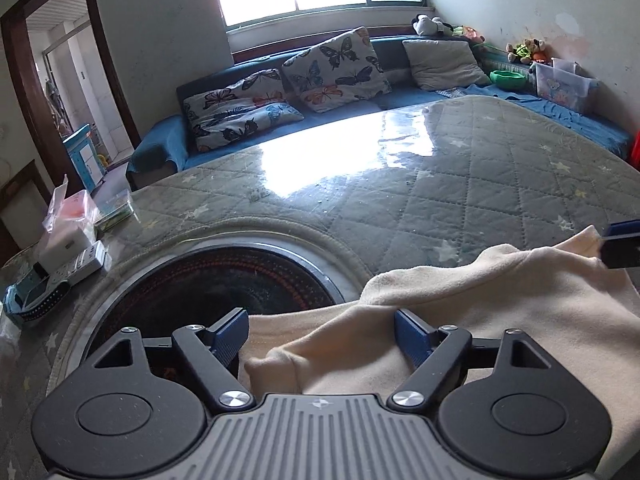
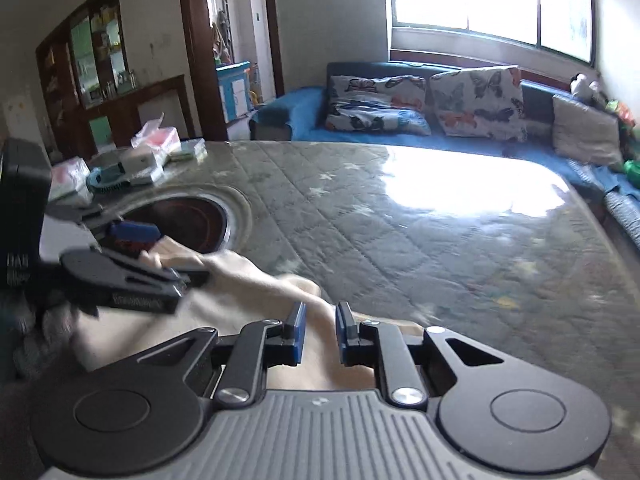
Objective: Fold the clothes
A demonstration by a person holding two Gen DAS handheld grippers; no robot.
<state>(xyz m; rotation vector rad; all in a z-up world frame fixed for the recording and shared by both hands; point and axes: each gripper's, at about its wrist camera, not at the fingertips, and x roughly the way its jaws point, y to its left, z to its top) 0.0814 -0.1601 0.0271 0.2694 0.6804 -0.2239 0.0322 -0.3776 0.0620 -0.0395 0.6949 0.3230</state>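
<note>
Left tool [image 1: 322,334] spread over the cream garment [image 1: 500,312]; right tool [image 2: 321,334] pinches its fold.

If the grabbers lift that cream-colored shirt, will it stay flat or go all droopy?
Probably droopy: the cream garment already lies in soft bumps and folds. It looks like fleece, so the right gripper, nearly closed on a fold, should hold it. The table cover looks glossy, so it may slide.

No legible text; raised lettering on left tool [image 2: 132,268] blurred.
</note>
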